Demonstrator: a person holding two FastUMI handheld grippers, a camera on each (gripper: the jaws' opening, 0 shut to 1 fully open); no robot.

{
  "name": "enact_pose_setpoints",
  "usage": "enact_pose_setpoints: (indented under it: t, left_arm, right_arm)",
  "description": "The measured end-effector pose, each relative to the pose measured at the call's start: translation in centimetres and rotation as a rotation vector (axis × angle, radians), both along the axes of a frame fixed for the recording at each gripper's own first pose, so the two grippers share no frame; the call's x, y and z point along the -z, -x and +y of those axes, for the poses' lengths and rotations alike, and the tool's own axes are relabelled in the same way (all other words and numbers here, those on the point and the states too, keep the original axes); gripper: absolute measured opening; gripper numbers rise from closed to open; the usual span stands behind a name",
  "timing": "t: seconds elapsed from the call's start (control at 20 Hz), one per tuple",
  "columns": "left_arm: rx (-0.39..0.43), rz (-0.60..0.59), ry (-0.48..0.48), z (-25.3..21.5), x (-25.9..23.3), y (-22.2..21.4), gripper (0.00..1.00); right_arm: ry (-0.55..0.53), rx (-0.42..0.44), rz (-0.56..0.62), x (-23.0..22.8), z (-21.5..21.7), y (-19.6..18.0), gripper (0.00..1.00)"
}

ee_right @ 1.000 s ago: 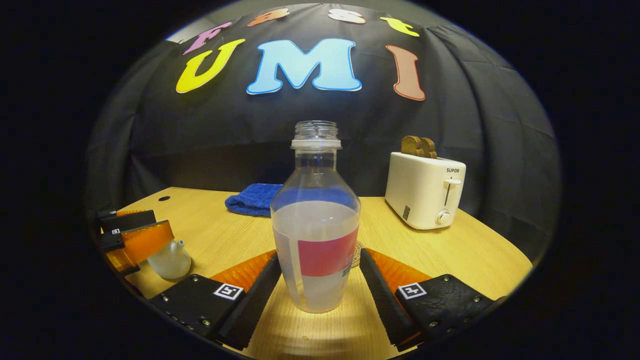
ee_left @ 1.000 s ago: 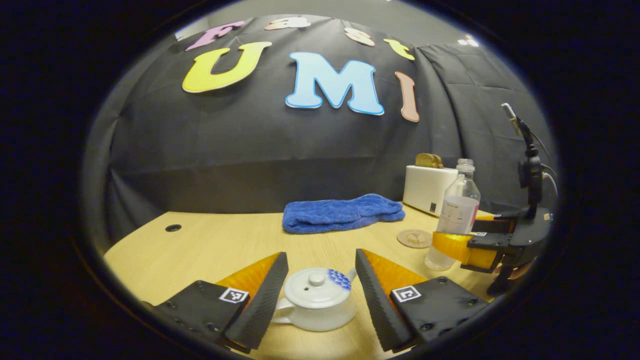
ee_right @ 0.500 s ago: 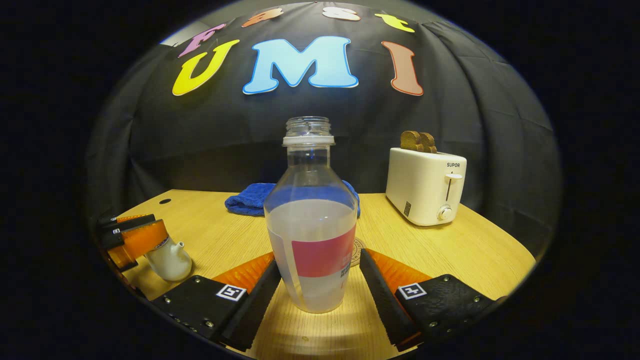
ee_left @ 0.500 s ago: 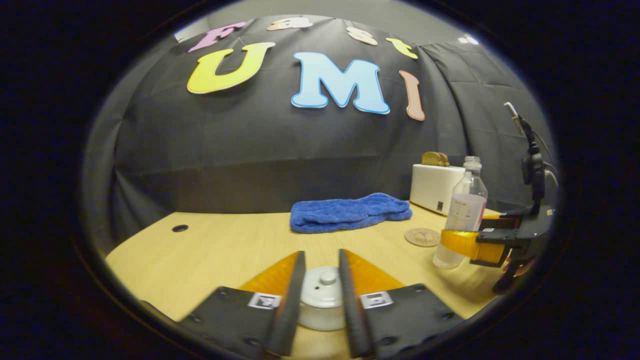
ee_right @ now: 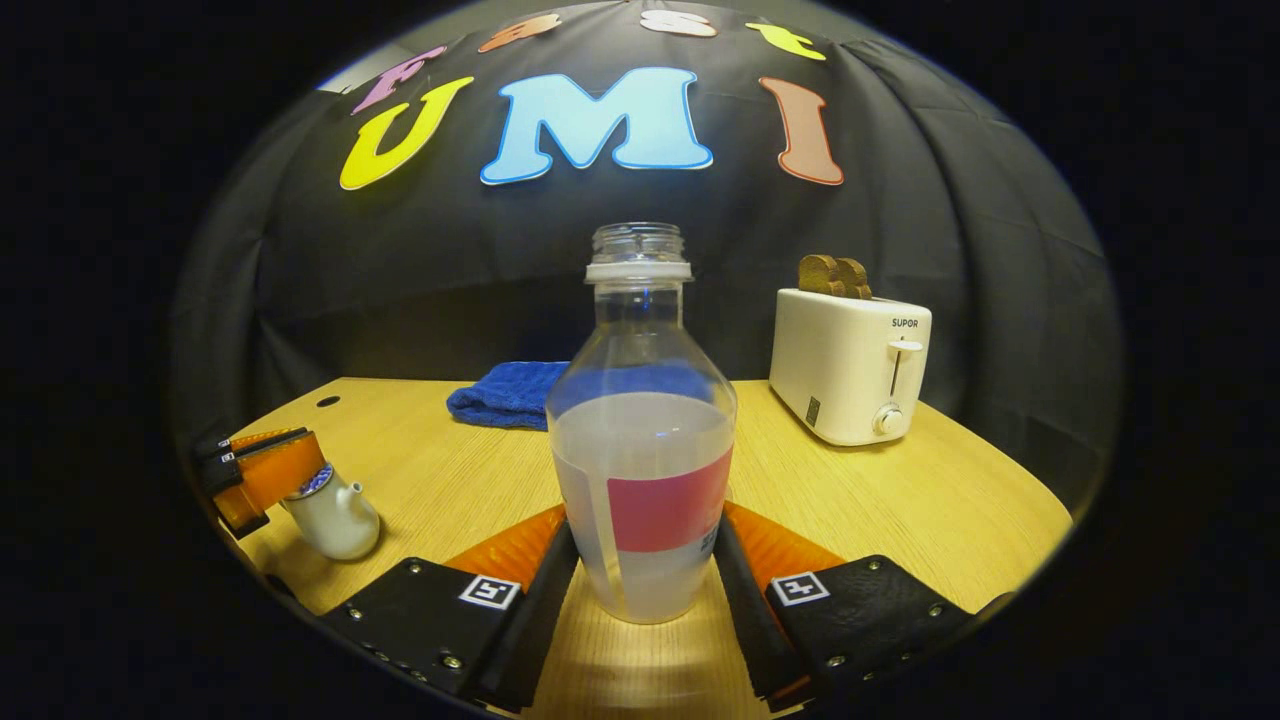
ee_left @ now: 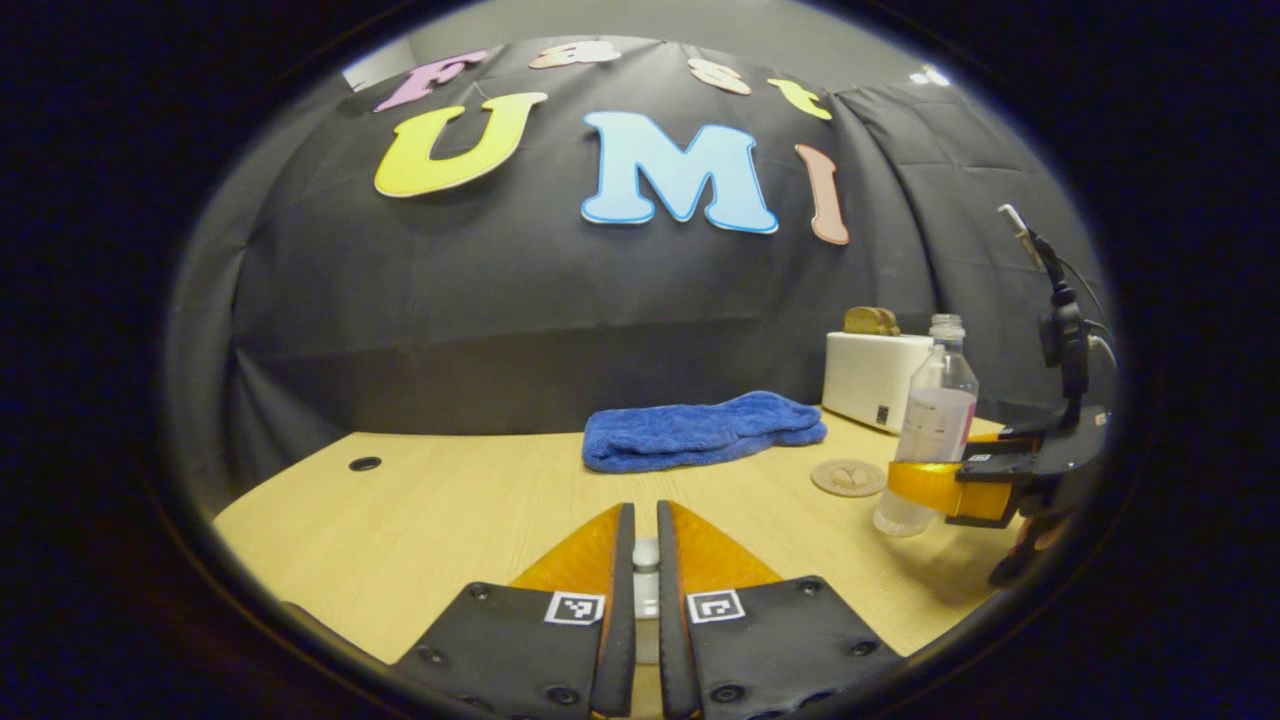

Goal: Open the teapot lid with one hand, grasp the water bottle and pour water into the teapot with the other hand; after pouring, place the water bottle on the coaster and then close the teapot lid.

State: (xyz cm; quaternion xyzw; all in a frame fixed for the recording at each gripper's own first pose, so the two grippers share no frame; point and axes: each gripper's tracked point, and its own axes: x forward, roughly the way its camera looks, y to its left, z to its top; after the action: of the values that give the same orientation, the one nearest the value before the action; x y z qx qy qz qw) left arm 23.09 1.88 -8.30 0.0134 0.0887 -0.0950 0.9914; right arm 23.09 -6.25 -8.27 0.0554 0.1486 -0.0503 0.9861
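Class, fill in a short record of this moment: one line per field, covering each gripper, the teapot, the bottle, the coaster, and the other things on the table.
left gripper: fingers nearly together around the teapot lid knob
right gripper: fingers against both sides of the water bottle
teapot: on the table, lid on
water bottle: upright, uncapped, partly filled, standing on the table
coaster: bare, beside the bottle
blue towel: lying at the back of the table
toaster: at the back right, bread in its slots

A staged recording booth dressed as a kitchen corner: black cloth wall (ee_right: 950, 260) behind a pale wooden table (ee_right: 900, 510); white two-slot toaster (ee_right: 850, 365) at two o'clock; folded blue towel (ee_left: 700, 430) at twelve.
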Motion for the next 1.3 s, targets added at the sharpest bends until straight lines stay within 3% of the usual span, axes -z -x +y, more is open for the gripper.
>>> enact_pose_setpoints:
  t: [0.15,0.2,0.25,0.75,0.8,0.95,1.2,1.3]
  left_arm:
    - [0.006,-0.015,0.026,0.2,-0.3,0.1,0.16]
    - [0.007,-0.016,0.03,0.3,-0.3,0.0,0.19]
    - [0.008,-0.018,0.032,0.2,-0.3,0.1,0.16]
    - [-0.018,-0.13,0.107,2.1,-4.4,1.0,0.19]
    - [-0.031,-0.139,0.103,2.8,-4.8,1.0,0.12]
    - [-0.082,-0.144,0.094,5.3,-4.6,0.6,0.19]
    - [-0.16,-0.115,0.077,10.4,-3.5,-0.5,0.16]
    - [-0.193,-0.087,0.105,12.6,-2.6,-0.9,0.19]
  right_arm:
    - [-0.001,-0.013,0.0,-0.1,0.2,0.0,0.76]
    - [-0.001,-0.02,-0.004,-0.1,0.3,0.0,0.76]
    - [0.0,-0.025,-0.004,-0.1,0.4,0.0,0.76]
    - [0.018,-0.002,-0.001,-0.1,0.1,0.1,0.76]
    - [0.013,-0.005,0.003,0.0,0.1,0.2,0.76]
    - [0.009,-0.001,0.004,0.0,0.0,0.5,0.74]
    - [0.04,-0.037,-0.031,-0.7,0.8,0.8,0.74]
    - [0.073,-0.048,-0.047,-1.0,1.1,1.0,0.74]
